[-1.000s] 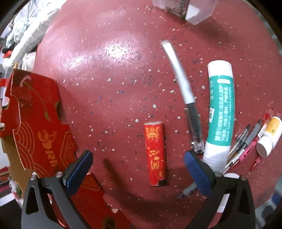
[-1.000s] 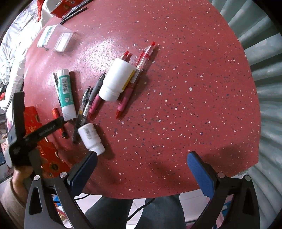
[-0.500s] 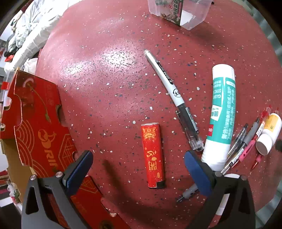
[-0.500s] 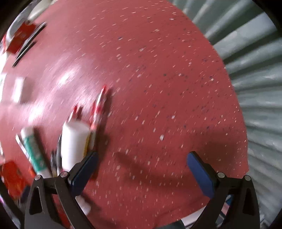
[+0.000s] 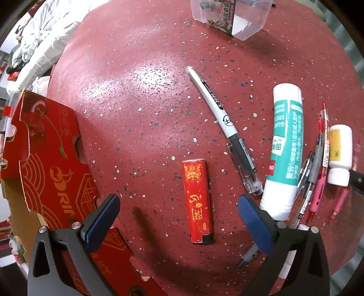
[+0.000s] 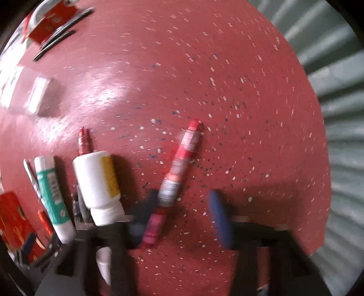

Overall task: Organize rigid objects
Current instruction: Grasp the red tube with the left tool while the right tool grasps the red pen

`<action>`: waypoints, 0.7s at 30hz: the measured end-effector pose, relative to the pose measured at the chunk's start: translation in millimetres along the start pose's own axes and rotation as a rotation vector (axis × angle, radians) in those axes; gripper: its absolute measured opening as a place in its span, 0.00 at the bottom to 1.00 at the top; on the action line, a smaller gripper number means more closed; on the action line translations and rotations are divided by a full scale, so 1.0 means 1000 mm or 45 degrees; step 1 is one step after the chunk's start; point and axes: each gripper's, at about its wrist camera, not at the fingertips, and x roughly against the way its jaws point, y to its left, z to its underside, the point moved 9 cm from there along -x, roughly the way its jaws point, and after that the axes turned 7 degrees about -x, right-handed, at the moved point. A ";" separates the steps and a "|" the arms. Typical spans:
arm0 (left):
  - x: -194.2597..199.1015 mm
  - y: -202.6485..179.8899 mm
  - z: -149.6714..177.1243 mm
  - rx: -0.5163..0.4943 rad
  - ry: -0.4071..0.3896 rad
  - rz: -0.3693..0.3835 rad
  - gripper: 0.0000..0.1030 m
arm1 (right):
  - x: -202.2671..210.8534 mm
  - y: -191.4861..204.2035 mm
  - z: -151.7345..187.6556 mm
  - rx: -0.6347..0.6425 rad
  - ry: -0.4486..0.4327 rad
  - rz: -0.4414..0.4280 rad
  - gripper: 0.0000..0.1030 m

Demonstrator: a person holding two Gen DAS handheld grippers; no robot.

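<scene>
In the left wrist view, a red lighter lies on the red speckled table between the fingers of my open, empty left gripper. A white pen, a teal glue stick, several pens and a white bottle lie to its right. In the blurred right wrist view, my right gripper is open low over the table, and a red and pink pen lies between its fingers. The white bottle and glue stick lie left of it.
A red cardboard box stands at the left of the left wrist view. A clear plastic container sits at the table's far side; it shows blurred in the right wrist view. The table edge and a ribbed wall are at right.
My right gripper has dropped low and swung toward the pens, and its jaws have narrowed around the red and pink pen. My left gripper has drawn back a little from the lighter.
</scene>
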 end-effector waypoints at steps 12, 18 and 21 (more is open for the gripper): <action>0.011 -0.017 0.003 -0.021 0.047 0.223 0.20 | 0.009 -0.029 0.031 0.064 0.039 -0.177 0.11; 0.026 -0.020 0.007 0.001 0.052 0.337 0.20 | 0.033 -0.048 0.051 0.077 0.049 -0.265 0.11; 0.044 -0.017 0.007 -0.009 0.010 0.386 0.20 | 0.041 -0.058 0.065 0.058 0.077 -0.333 0.11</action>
